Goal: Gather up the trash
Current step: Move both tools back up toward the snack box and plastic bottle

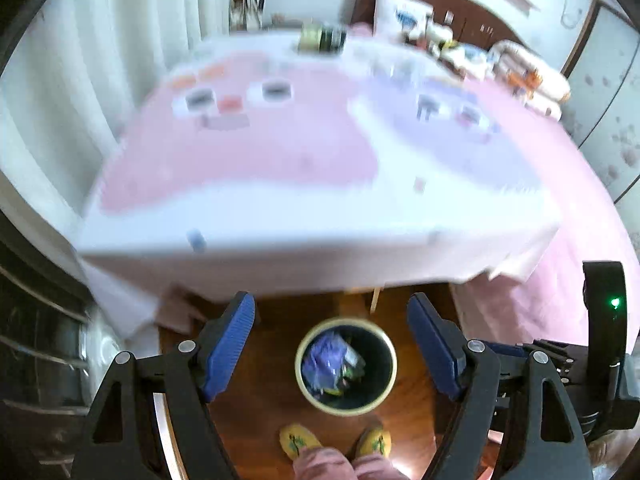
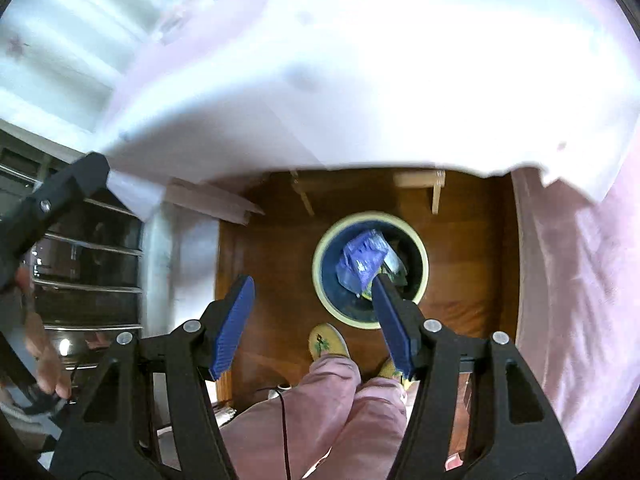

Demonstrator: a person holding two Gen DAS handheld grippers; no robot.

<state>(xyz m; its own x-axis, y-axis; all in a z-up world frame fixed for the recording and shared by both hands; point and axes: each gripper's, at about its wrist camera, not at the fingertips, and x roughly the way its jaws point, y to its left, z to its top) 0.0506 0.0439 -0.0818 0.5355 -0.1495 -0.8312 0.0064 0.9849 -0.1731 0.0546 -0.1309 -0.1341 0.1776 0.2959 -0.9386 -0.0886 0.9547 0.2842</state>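
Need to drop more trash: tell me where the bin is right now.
The bin stands on the wooden floor just past the person's yellow slippers, below the table's cloth edge; in the left wrist view it sits between the open left claw's fingers.

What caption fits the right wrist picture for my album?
Open right gripper above a round trash bin on the wooden floor, purple wrapper inside, yellow slipper nearby.

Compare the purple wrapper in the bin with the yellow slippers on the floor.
The crumpled purple plastic wrapper lies inside the round cream-rimmed dark bin; the yellow patterned slippers are outside it, on the brown wooden floor. The wrapper is a single wadded, shapeless piece; the slippers are a shaped pair worn on feet. Both sit below the two open hand-held grippers, left and right.
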